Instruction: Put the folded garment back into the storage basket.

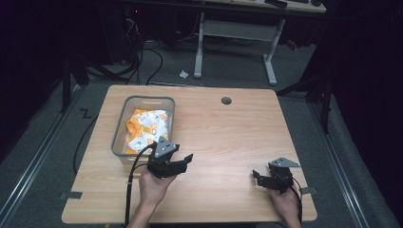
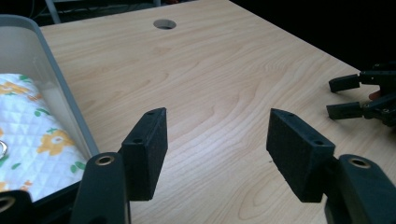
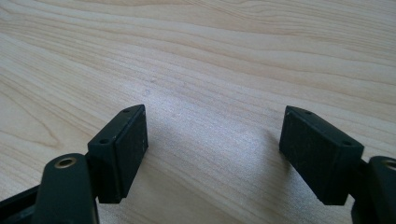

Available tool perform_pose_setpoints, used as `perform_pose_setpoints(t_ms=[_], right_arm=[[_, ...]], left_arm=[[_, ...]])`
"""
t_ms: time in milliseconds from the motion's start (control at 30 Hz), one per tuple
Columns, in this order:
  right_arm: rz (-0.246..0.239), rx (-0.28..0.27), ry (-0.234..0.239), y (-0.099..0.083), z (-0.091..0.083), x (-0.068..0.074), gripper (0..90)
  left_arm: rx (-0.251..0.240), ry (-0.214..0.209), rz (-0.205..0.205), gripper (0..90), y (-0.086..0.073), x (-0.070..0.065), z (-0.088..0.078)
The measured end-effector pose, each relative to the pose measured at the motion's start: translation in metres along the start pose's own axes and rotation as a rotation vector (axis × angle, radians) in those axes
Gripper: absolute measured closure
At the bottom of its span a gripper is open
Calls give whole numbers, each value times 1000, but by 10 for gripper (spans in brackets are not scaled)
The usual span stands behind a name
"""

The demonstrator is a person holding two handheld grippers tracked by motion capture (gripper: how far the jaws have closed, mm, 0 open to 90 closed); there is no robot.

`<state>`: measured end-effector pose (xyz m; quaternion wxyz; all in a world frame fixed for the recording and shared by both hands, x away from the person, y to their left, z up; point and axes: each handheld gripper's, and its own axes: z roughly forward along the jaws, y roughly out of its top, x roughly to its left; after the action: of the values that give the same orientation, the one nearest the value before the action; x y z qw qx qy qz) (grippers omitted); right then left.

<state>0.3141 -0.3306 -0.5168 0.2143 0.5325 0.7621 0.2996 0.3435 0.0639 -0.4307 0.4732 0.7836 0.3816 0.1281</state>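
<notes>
The wooden counter (image 1: pixel 228 137) carried everything, with a round cable hole (image 1: pixel 226 100) near its far edge. A grey plastic bin (image 1: pixel 142 100) stood on its left part, and inside it lay a folded white quilted cloth (image 1: pixel 147 128) printed with orange flowers, filling much of the bin's floor. In the left gripper view the same cloth (image 2: pixel 32 140) lay just behind the bin's wall, to the left of the jaws. The left claw (image 1: pixel 183 160) hovered just beside the bin's near right corner, held in the person's left hand (image 1: pixel 154 185); its jaws stood apart with only bare wood between them. The right claw (image 1: pixel 257 176) sat low over the counter's near right part, well apart from the bin, in the right hand (image 1: pixel 285 202); its jaws too stood apart, gripping nothing.
</notes>
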Motion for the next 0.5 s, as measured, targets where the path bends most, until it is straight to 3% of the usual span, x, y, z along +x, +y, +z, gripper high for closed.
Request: perform_pose_setpoints(t_ms=[500], right_arm=[[0, 0, 0, 0, 0, 0, 239]], left_arm=[[32, -30, -21, 388, -14, -7, 14]])
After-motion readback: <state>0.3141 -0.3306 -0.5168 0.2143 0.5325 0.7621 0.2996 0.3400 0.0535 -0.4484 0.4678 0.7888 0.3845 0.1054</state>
